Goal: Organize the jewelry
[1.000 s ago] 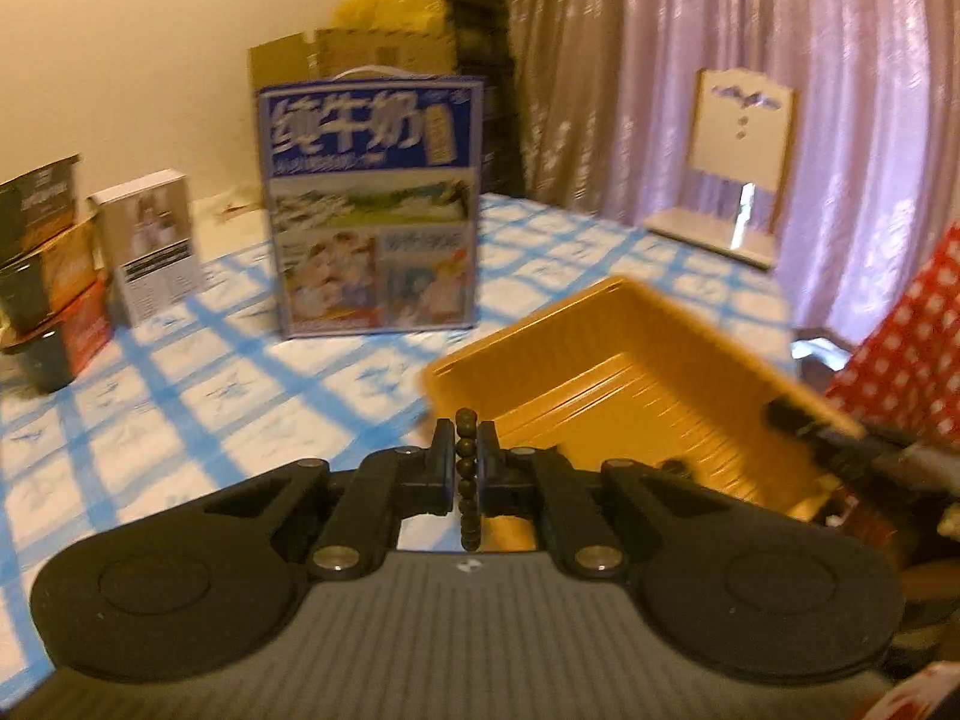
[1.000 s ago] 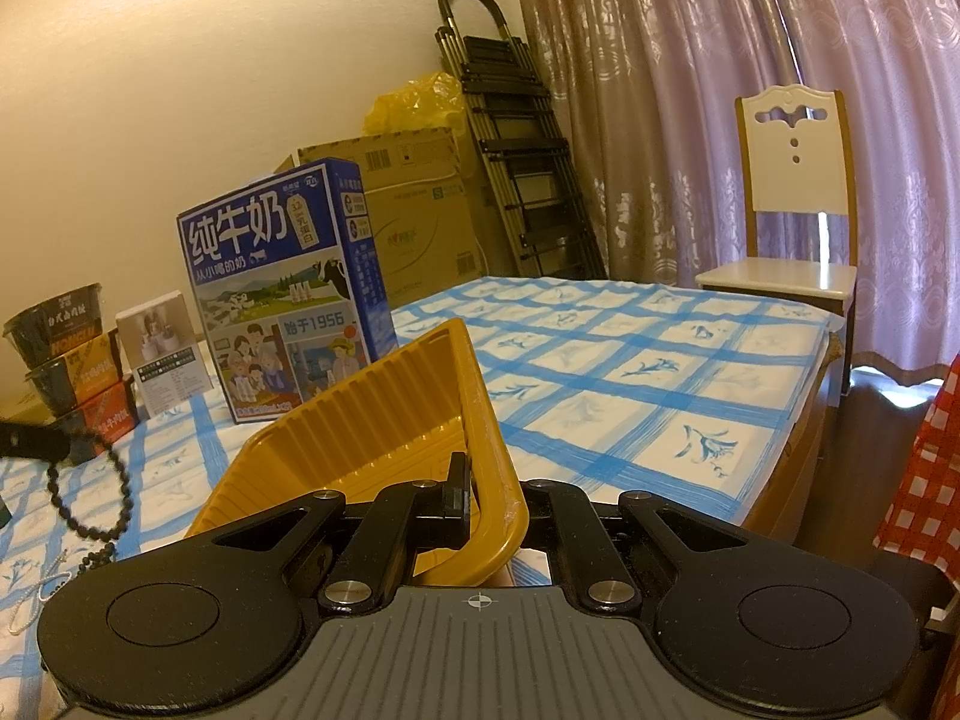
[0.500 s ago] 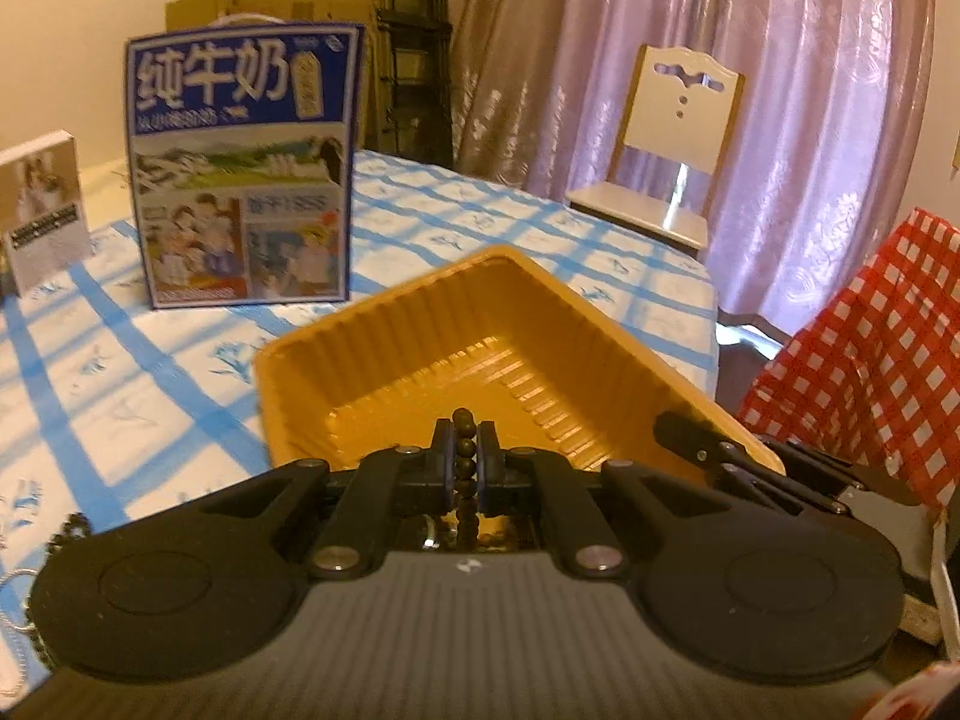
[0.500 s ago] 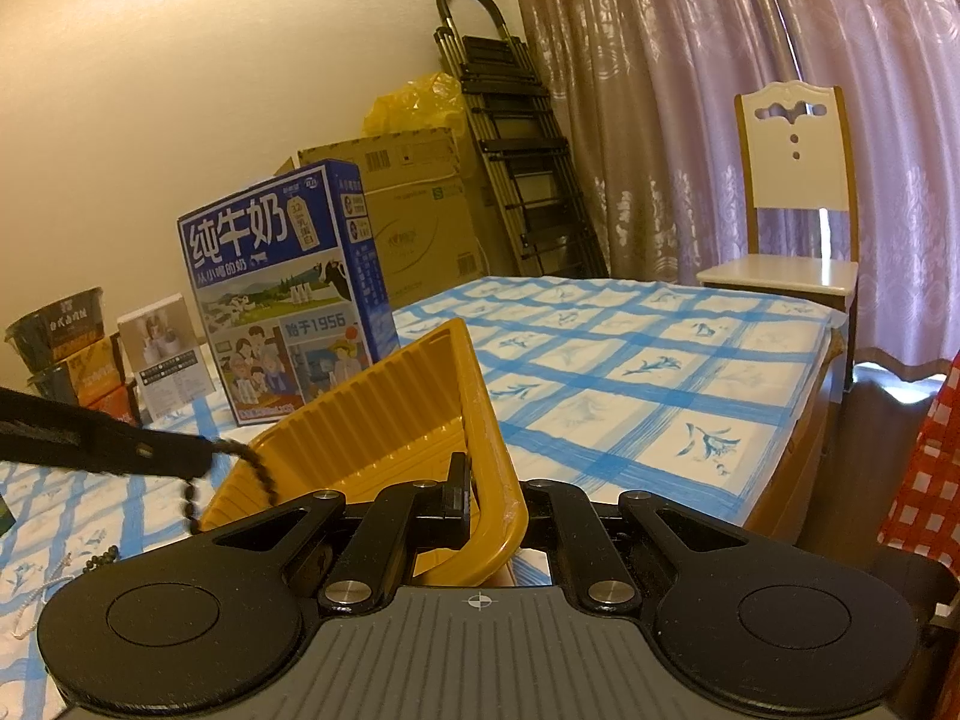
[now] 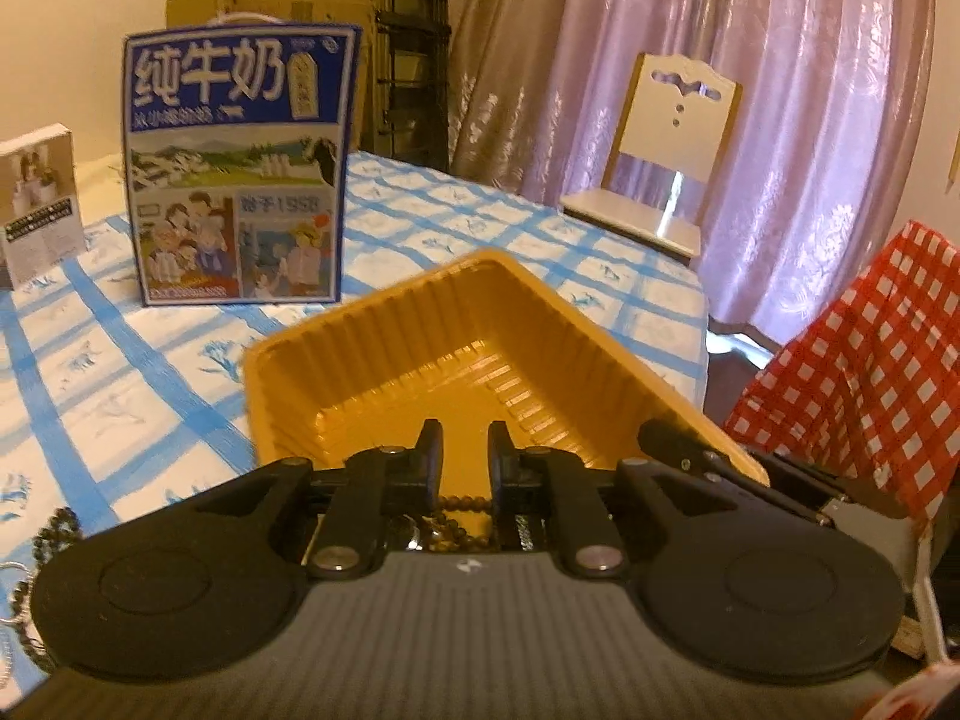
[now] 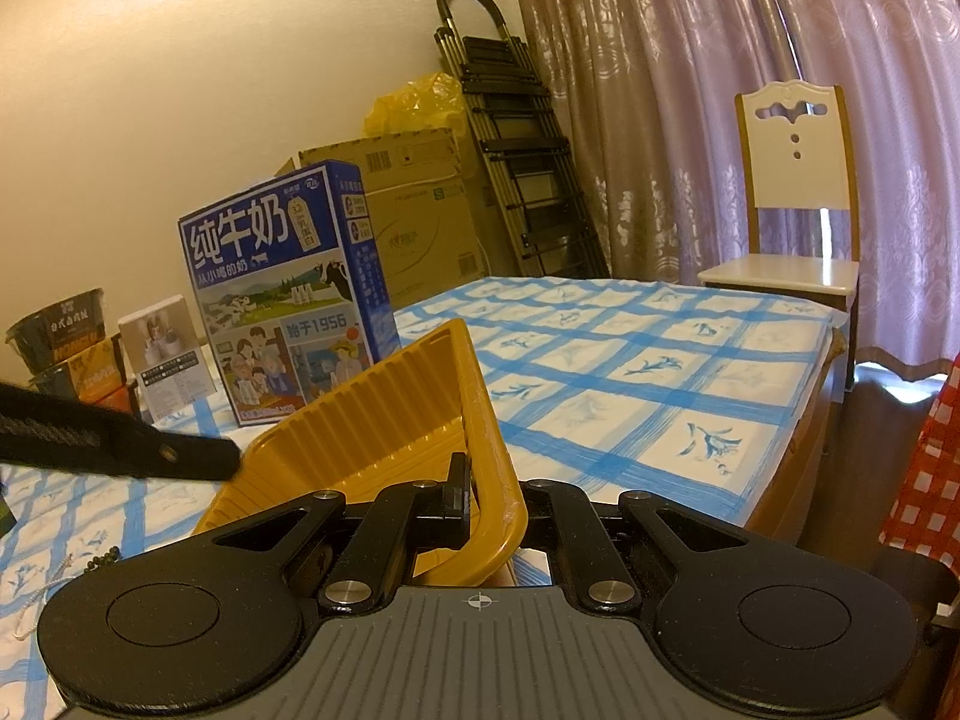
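A ribbed yellow tray [image 5: 456, 324] sits on the blue-checked table. My left gripper [image 5: 461, 456] is open over the tray's near end, and a dark bead bracelet [image 5: 459, 507] lies in the tray just below its fingers. My right gripper [image 6: 480, 492] is shut on the yellow tray's rim [image 6: 486, 444] at its near right corner. The left gripper's finger [image 6: 120, 444] shows in the right wrist view, reaching over the tray from the left. More dark beads [image 5: 57, 531] and a thin chain lie on the table to the left.
A blue milk carton [image 5: 240, 174] stands behind the tray, with a small white box [image 5: 39, 198] and stacked noodle bowls [image 6: 60, 336] to its left. A white chair [image 5: 666, 162], a curtain, a folded ladder [image 6: 516, 138] and red checked cloth [image 5: 870, 354] lie beyond the table edge.
My left gripper moved right over the tray with the bead bracelet, then opened; the bracelet dropped into the tray. My right gripper kept its hold on the tray rim.
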The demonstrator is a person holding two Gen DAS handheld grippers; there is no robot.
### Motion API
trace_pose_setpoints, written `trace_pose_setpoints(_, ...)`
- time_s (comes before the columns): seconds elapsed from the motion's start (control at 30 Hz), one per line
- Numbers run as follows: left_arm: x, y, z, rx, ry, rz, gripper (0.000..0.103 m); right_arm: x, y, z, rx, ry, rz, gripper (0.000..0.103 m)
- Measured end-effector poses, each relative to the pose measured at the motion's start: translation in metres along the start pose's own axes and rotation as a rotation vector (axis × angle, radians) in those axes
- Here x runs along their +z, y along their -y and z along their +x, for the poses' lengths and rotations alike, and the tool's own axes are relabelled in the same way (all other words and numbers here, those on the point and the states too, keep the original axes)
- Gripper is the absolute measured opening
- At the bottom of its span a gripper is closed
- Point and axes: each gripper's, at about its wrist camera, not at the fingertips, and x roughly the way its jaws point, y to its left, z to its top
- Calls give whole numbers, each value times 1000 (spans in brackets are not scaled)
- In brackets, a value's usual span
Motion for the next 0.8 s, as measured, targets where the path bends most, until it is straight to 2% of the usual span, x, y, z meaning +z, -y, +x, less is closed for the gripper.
trace_pose_setpoints(0.13,2,-14,-22,49,23,-7,20,0,0,0,0,1,-1,7)
trace_pose_setpoints(0.3,-6,-45,-48,135,24,-39,33,0,0,0,0,0,0,7)
trace_pose_setpoints(0.47,-30,-74,-69,246,-32,-52,35,0,0,0,1,0,1,7)
trace_pose_setpoints(0.63,-64,-102,-83,351,-108,-118,37,0,-1,0,1,1,-1,7)
trace_pose_setpoints(0.8,-89,-121,-88,405,-158,-176,39,0,0,0,1,0,1,7)
